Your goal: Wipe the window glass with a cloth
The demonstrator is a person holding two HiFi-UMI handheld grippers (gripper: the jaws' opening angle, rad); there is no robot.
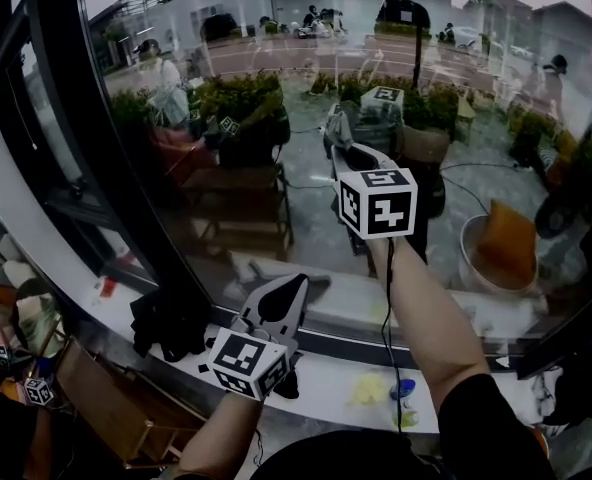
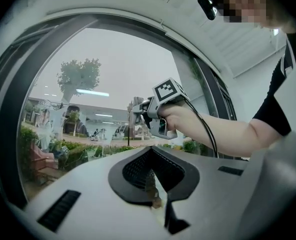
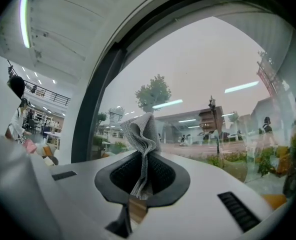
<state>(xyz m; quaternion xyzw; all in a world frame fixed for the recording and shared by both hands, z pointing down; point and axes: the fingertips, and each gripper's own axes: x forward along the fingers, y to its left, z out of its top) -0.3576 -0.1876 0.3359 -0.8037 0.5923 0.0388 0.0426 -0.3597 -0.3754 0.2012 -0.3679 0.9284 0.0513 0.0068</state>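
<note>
Grey cloth (image 1: 338, 128) is held up at the window glass (image 1: 276, 78) in the head view, pinched in the right tongs (image 1: 344, 146). The left tongs (image 1: 288, 293) sit low over the white sill (image 1: 336, 383). Left gripper view: tongs (image 2: 154, 186) closed together, empty. Right gripper view: tongs (image 3: 138, 184) clamp the crumpled cloth (image 3: 142, 131).

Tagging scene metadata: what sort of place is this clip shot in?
Probably indoors at a ground-floor window facing a street: tall black-framed glass pane, white window sill below it, green shrubs outside.
</note>
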